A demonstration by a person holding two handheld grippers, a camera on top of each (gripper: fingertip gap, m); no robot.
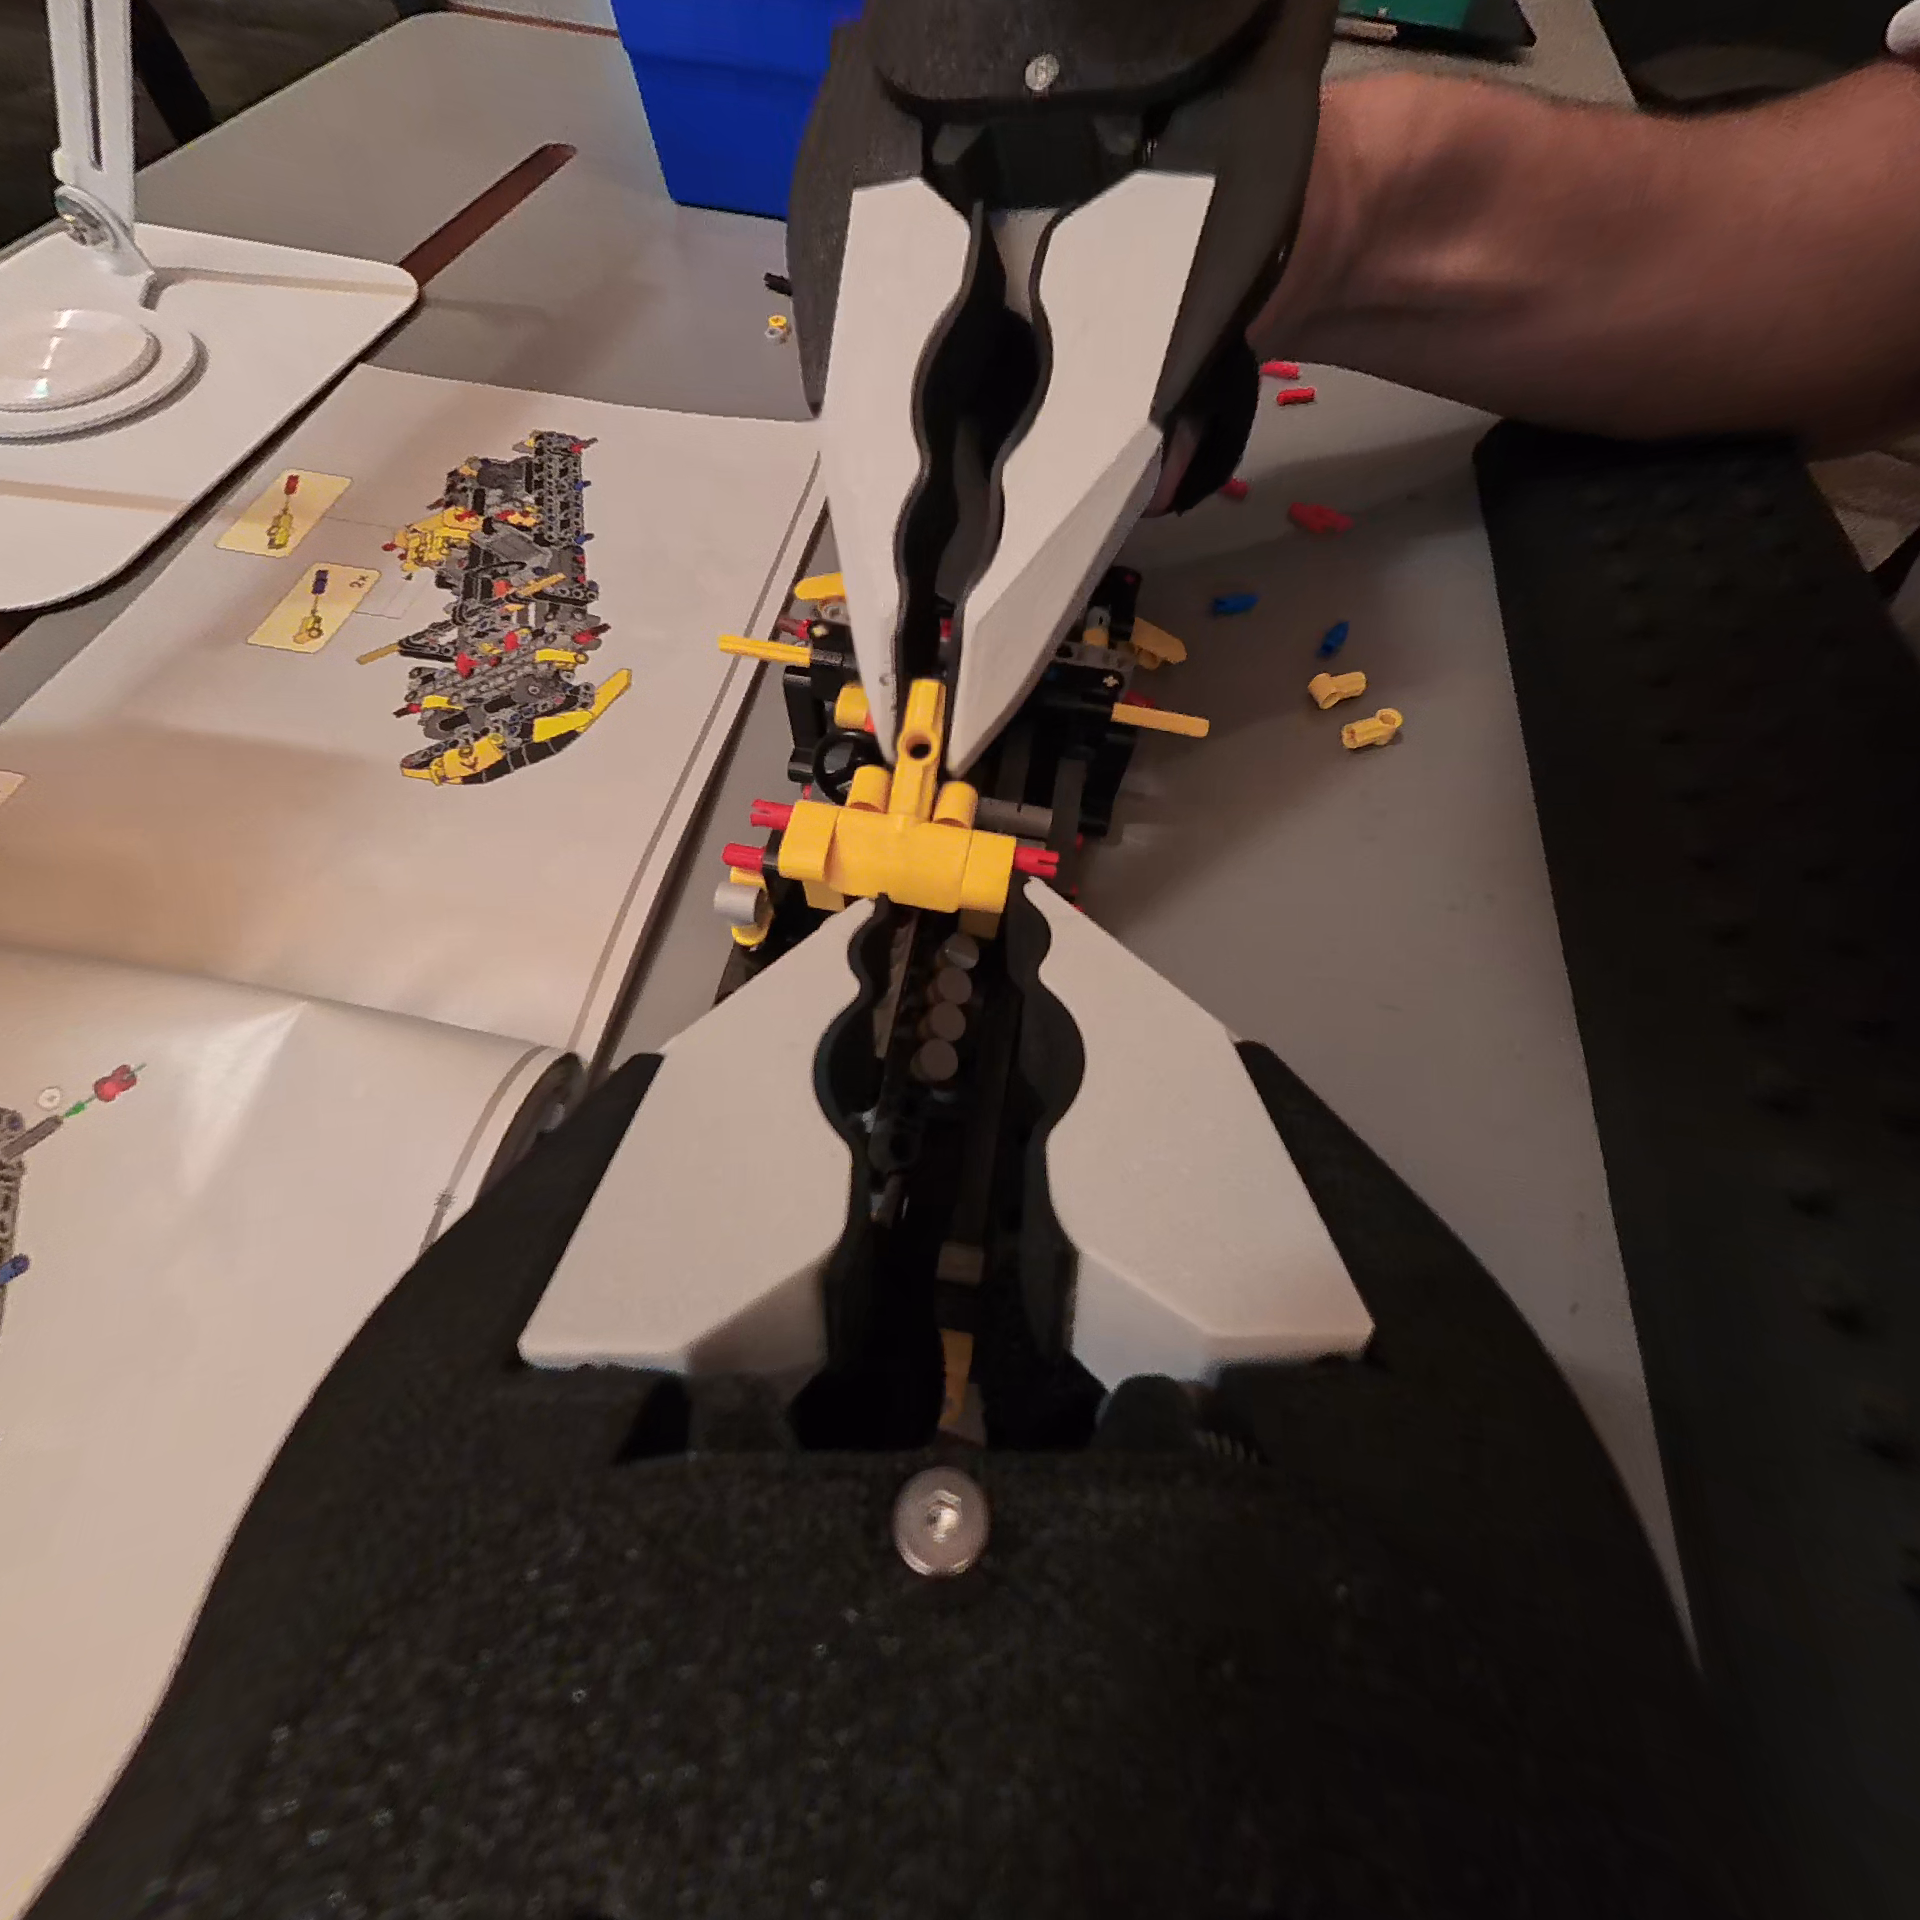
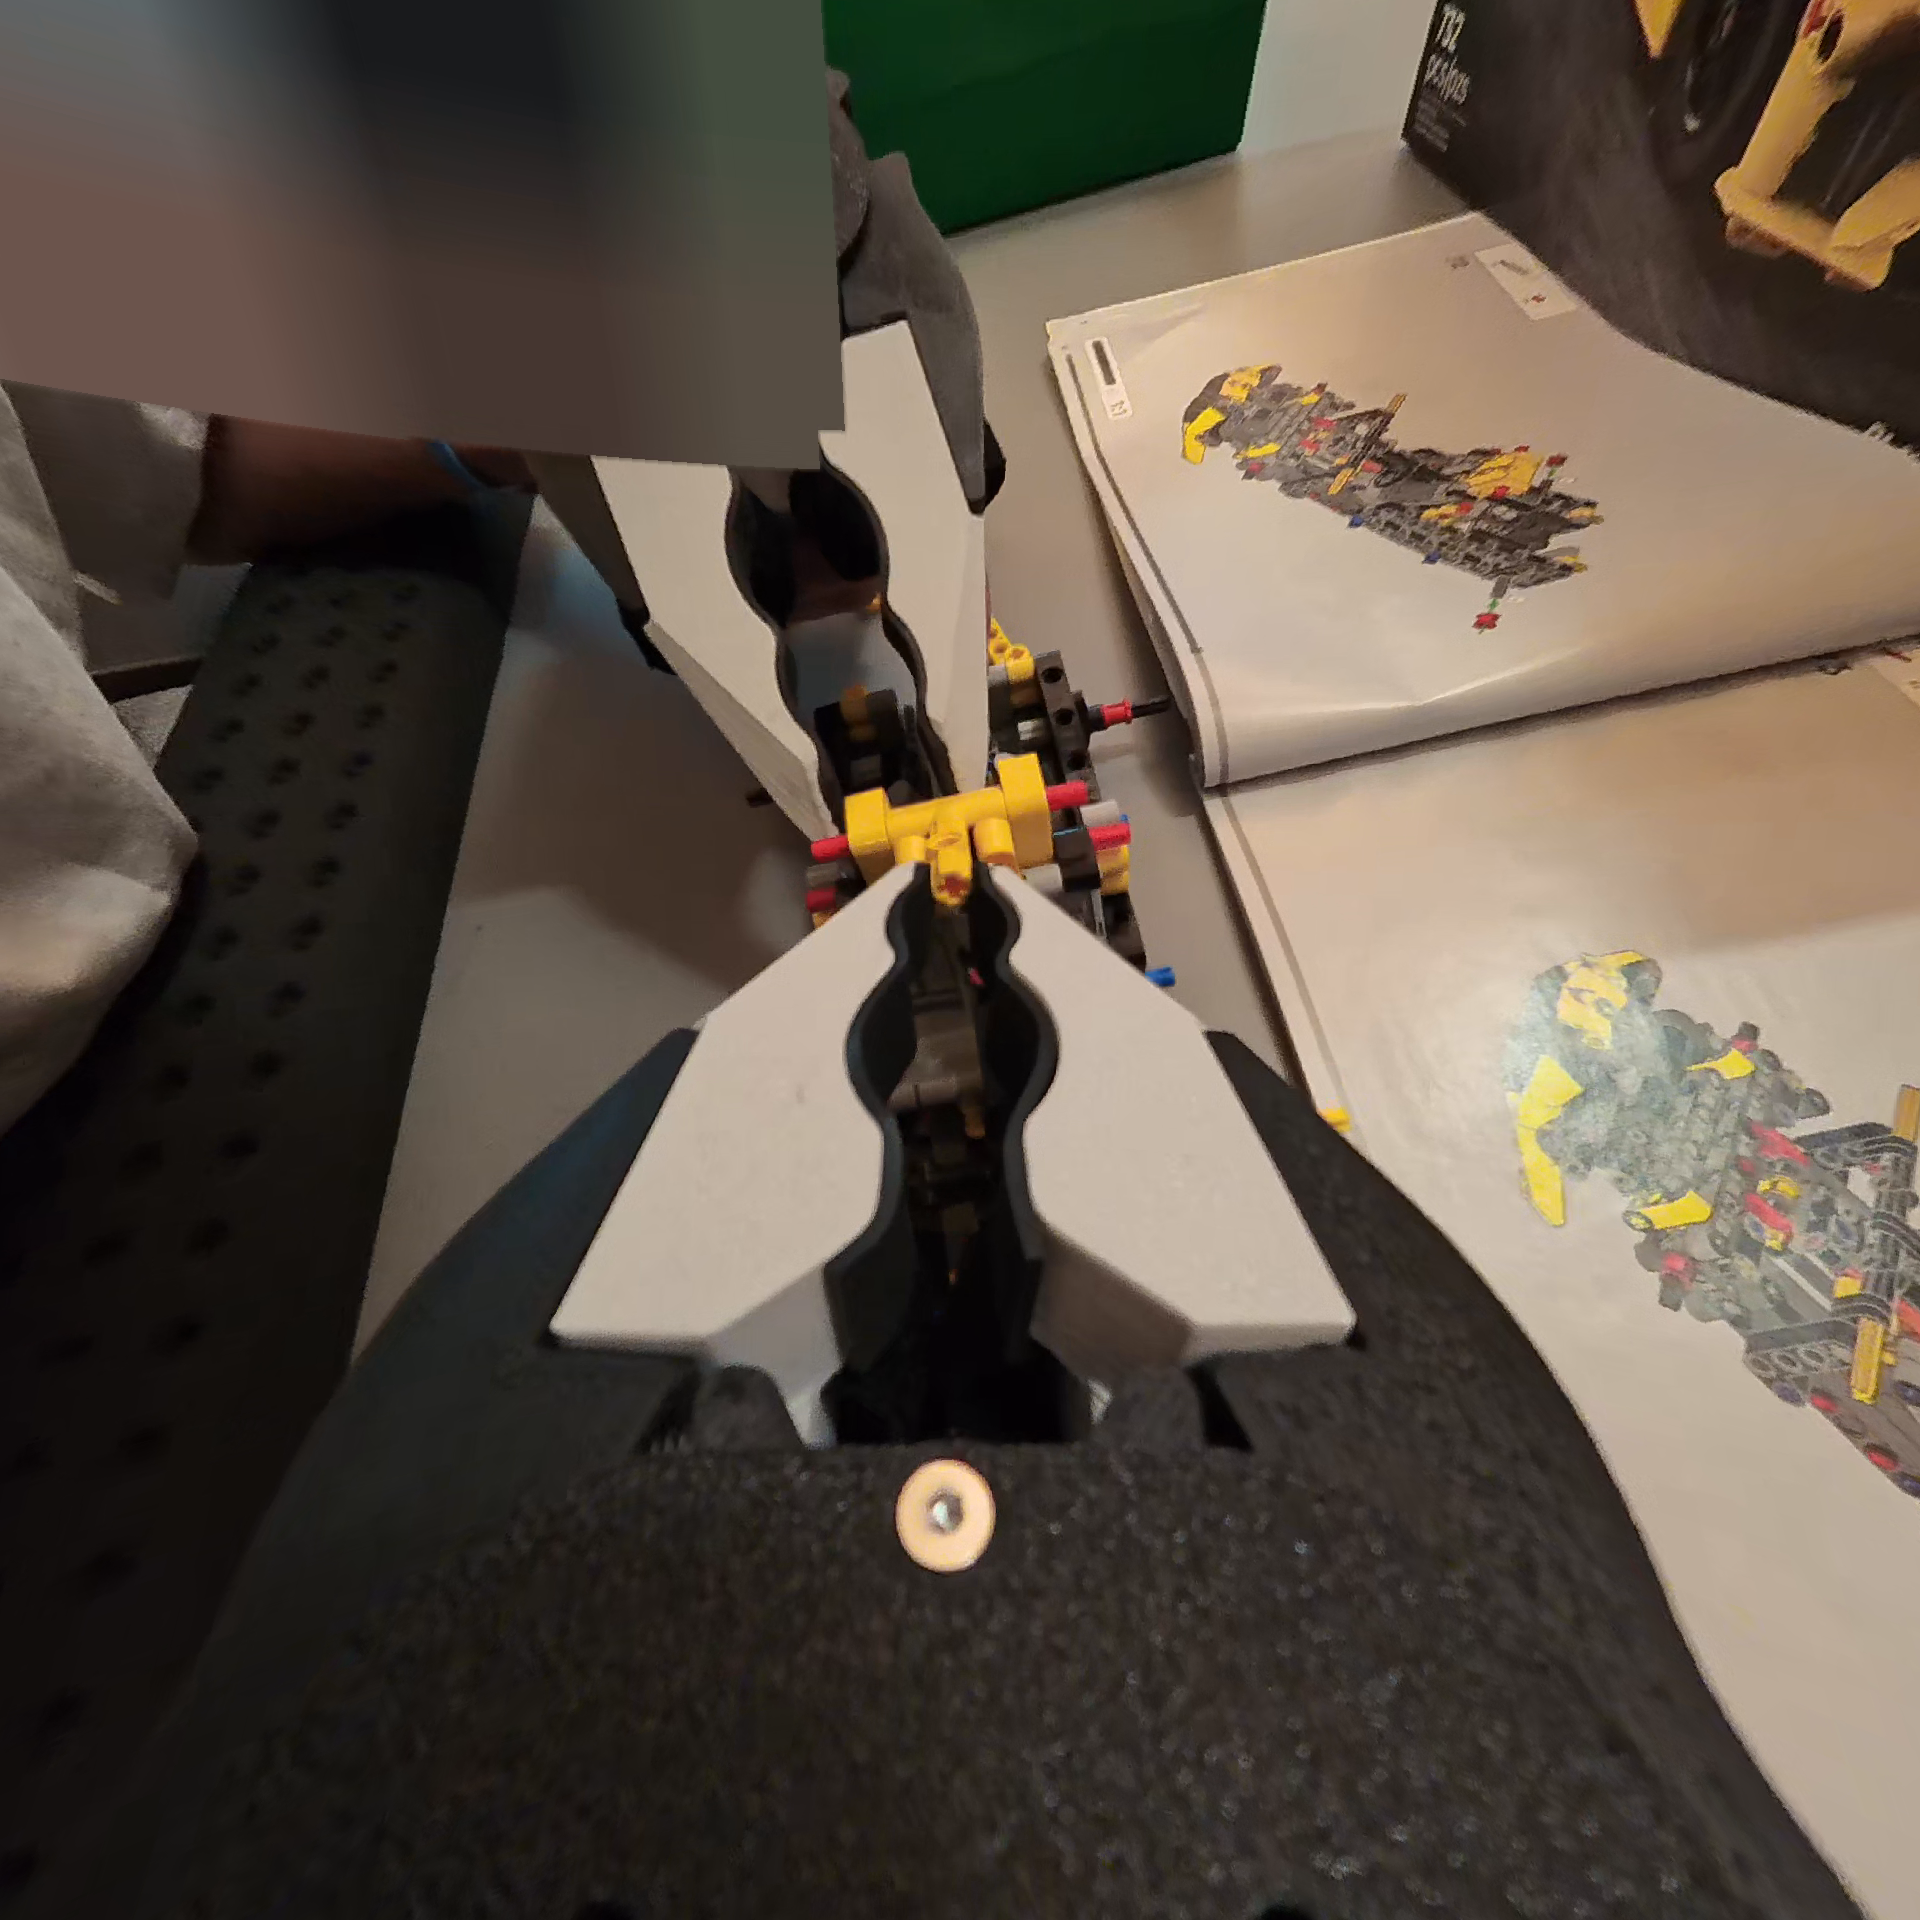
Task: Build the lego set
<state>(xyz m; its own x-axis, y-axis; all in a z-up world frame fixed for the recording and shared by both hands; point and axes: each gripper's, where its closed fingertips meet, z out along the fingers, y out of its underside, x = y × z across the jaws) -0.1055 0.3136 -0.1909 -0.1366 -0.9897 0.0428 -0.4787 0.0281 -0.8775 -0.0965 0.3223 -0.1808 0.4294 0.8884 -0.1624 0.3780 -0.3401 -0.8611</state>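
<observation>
A: Where was the lego model (image 1: 935, 831) at that moment?

B: It sat on the grey bench (image 1: 1351, 1039), lying between the two tools, just right of the open instruction booklet (image 1: 364, 831) as the left wrist view showed it. Its top carried a yellow cross-shaped connector (image 1: 899, 847) with red pins sticking out at both ends.

A: And the left hand-held gripper (image 1: 940, 899)?

B: Its white fingers (image 1: 748, 1091) were drawn almost together, tips at the near side of the yellow connector, clenched on the model just beneath it. The dark frame ran back between the fingers.

A: The right hand-held gripper (image 2: 951, 878)?

B: Also closed down. In its own view the tips pinched the small yellow stub (image 2: 948, 857) that stood out from the middle of the connector. In the left wrist view it came in from the far side, tilted downward, the same stub (image 1: 920, 743) caught between its points.

A: So both were grasping?

B: Yes, facing each other tip to tip across that connector.

A: Anything else on the bench?

B: Loose pieces lay scattered to the right: red pins (image 1: 1314, 514), blue pins (image 1: 1231, 603) and two small yellow connectors (image 1: 1351, 707). A blue bin (image 1: 727, 104) stood at the far edge, and a white lamp base (image 1: 94, 353) to the left. The right wrist view showed the set's box (image 2: 1662, 156) beyond the booklet and a black perforated mat (image 2: 260, 935) along the bench edge.
</observation>
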